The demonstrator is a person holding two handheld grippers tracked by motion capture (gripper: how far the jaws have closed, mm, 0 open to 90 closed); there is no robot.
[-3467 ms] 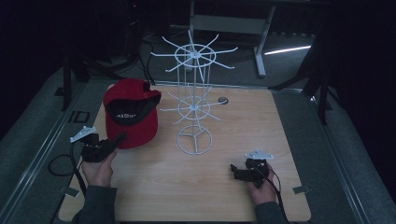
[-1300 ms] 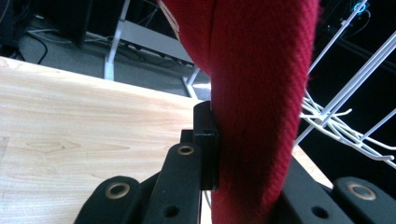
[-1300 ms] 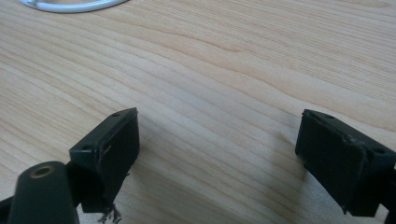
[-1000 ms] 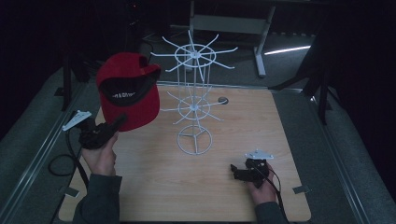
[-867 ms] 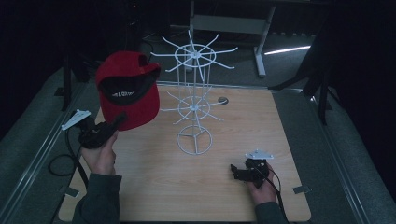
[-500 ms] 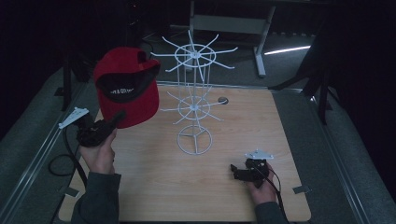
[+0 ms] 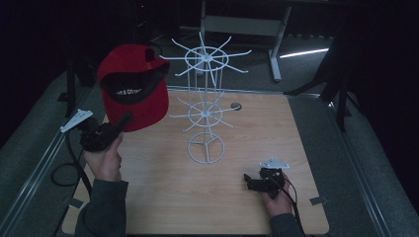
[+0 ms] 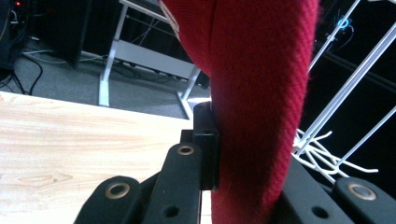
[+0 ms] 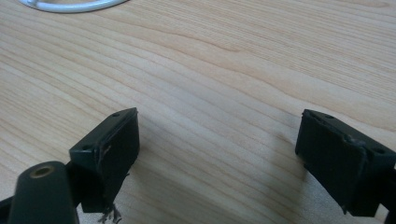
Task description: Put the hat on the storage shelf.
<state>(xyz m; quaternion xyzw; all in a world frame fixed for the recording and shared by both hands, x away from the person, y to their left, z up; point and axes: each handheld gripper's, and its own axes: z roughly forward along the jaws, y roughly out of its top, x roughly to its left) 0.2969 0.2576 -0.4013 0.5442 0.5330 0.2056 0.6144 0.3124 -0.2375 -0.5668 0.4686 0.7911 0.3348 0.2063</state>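
Note:
A red cap with a black inner band hangs in the air at the left, its brim pointing down. My left gripper is shut on that brim, and the red fabric sits pinched between its black jaws in the left gripper view. A white wire rack with two tiers of spokes stands on the table's middle, just right of the cap. My right gripper rests low on the wooden table at the front right, open, with bare wood between its jaws.
A small round dark object lies on the table behind the rack. A cable loops off the left edge. A metal table frame stands in the dark beyond the far edge. The rack's ring base shows in the right gripper view.
My left gripper has lifted the red cap off the table, up and slightly left, so it now hangs beside the rack's upper tier. The right gripper has stayed still.

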